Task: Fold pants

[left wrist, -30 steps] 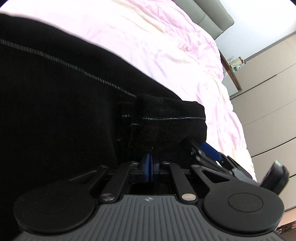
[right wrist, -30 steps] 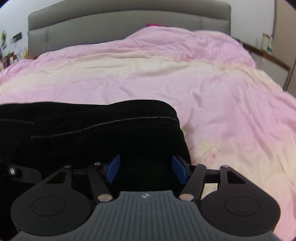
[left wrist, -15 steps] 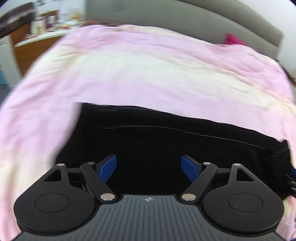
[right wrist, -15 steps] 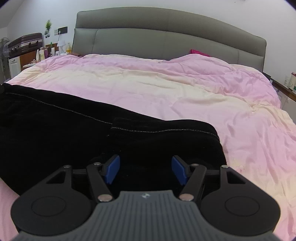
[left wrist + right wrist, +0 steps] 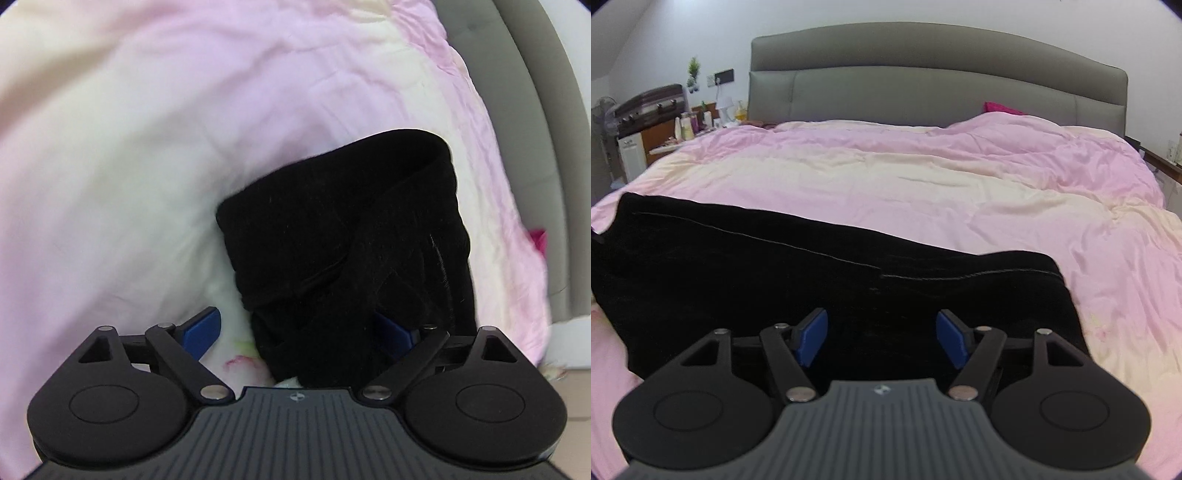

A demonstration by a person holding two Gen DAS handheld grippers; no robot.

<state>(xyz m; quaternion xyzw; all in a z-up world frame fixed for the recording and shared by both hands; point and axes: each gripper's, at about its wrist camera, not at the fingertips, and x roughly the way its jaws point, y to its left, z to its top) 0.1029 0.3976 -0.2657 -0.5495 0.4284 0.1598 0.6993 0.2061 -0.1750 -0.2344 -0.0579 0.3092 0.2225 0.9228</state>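
Black pants (image 5: pixel 775 280) lie folded lengthwise across the pink duvet, with a pale seam line along the top and a doubled-over part at their right end. In the left wrist view one end of the pants (image 5: pixel 351 229) reaches up from between the fingers. My left gripper (image 5: pixel 298 330) hovers over that end with its jaws opening wide; its left pad (image 5: pixel 201 330) is over the duvet and neither pad presses the cloth. My right gripper (image 5: pixel 882 336) hangs above the pants' near edge, jaws opening slightly, holding nothing.
The pink and cream duvet (image 5: pixel 923 184) covers the whole bed. A grey headboard (image 5: pixel 923 85) stands behind, with a magenta pillow (image 5: pixel 1001 108) against it. A cluttered nightstand (image 5: pixel 683 129) is at the back left. A strip of floor (image 5: pixel 576 387) shows at the bed's edge.
My left gripper let go of the folded pants leg, opened wide and swung across to the pants' other end, rolling as it went. My right gripper lifted back, showing more of the pants.
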